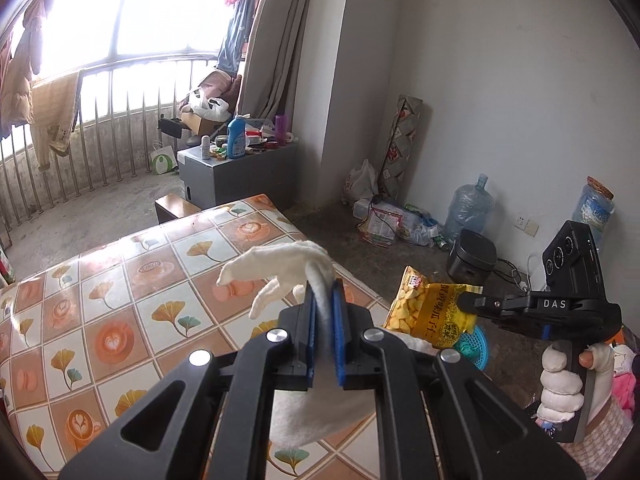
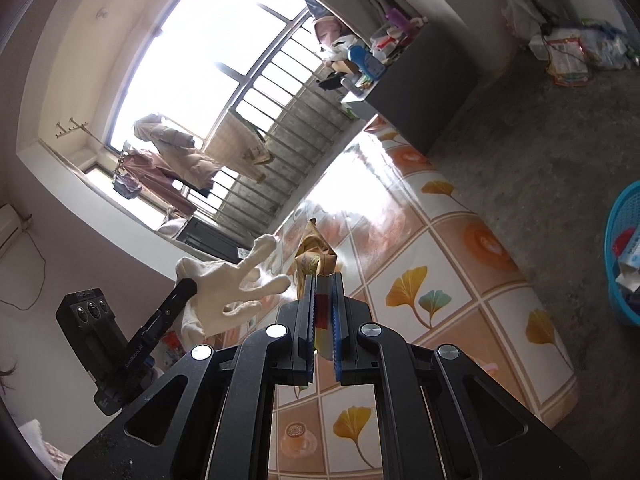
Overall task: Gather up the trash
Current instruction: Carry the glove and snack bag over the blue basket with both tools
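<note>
The left tool (image 1: 325, 312) is clamped almost shut on a white cotton glove (image 1: 280, 268), whose limp fingers splay forward and hang clear above the tiled-pattern worktop (image 1: 120, 300); more of the glove sags beneath the jaws. The right tool (image 2: 323, 312) is likewise pinched nearly closed, holding a yellow snack bag (image 1: 432, 312) by one edge, so that the bag juts out past its tips toward the left tool. Both pieces of trash look already lifted off the worktop, so the picking-up step seems finished and the carrying step is in hand. The next move, as I judge it, calls for bringing each load over the blue basket (image 2: 624, 256), which stands on the floor just off the worktop's near edge on the right tool's side and already holds some scraps, then opening the jaws above it. The glove's dangling fingers could catch on the rim, so a high approach seems wise.
</note>
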`<state>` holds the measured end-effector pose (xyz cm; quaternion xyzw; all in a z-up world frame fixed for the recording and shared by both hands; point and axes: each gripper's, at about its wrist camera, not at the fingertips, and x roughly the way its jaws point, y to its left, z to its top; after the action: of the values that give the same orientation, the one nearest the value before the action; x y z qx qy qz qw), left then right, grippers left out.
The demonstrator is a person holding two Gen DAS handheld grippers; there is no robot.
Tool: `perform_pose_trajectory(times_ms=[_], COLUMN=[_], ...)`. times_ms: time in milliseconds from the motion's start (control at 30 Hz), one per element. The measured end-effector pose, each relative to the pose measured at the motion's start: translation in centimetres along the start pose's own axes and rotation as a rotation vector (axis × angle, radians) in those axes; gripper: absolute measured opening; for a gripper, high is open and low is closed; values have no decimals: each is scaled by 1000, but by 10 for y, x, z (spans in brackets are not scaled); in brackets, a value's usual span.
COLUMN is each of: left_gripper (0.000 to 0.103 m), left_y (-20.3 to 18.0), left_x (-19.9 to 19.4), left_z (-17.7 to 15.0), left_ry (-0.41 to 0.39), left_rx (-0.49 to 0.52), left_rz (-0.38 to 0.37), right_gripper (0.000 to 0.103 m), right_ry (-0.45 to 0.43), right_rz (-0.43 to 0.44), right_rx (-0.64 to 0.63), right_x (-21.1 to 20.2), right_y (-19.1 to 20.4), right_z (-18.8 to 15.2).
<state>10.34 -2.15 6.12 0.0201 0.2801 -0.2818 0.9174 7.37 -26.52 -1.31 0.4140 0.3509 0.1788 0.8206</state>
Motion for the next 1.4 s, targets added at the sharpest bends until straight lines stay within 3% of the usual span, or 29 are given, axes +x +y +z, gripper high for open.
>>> perform_pose_trajectory(times_ms=[300, 567, 733, 900, 1067, 1233, 1267, 1333, 1367, 1400], left_gripper=[7, 7, 7, 7, 7, 7, 11, 29, 40, 42], left_y=[-40, -105, -159, -214, -262, -299, -305, -318, -322, -322], left_x=[25, 72, 117, 173, 239, 311, 325, 352, 362, 369], left_z=[25, 57, 63, 57, 42, 19, 12, -4, -11, -18], left_ry=[-1, 29, 105, 219, 364, 519, 550, 614, 632, 650], left_rx=[70, 140, 183, 225, 255, 255, 252, 259, 261, 266], left_rz=[-88, -244, -353, -438, -500, -506, -505, -494, -472, -436], right_gripper=[6, 6, 6, 6, 6, 8, 9, 15, 29, 44], right_ry=[-85, -260, -332, -340, -324, -330, -332, -333, -330, -320], right_rz=[-18, -162, -312, -512, -589, -622, -617, -634, -644, -661], right_rx=[34, 106, 186, 277, 386, 474, 490, 523, 544, 577], right_x=[-30, -100, -134, -142, -139, -139, -140, -135, -133, -129], right_y=[-23, -72, -113, -162, -207, -245, -255, -274, -284, -295], right_z=[10, 32, 33, 25, 18, 21, 21, 23, 23, 22])
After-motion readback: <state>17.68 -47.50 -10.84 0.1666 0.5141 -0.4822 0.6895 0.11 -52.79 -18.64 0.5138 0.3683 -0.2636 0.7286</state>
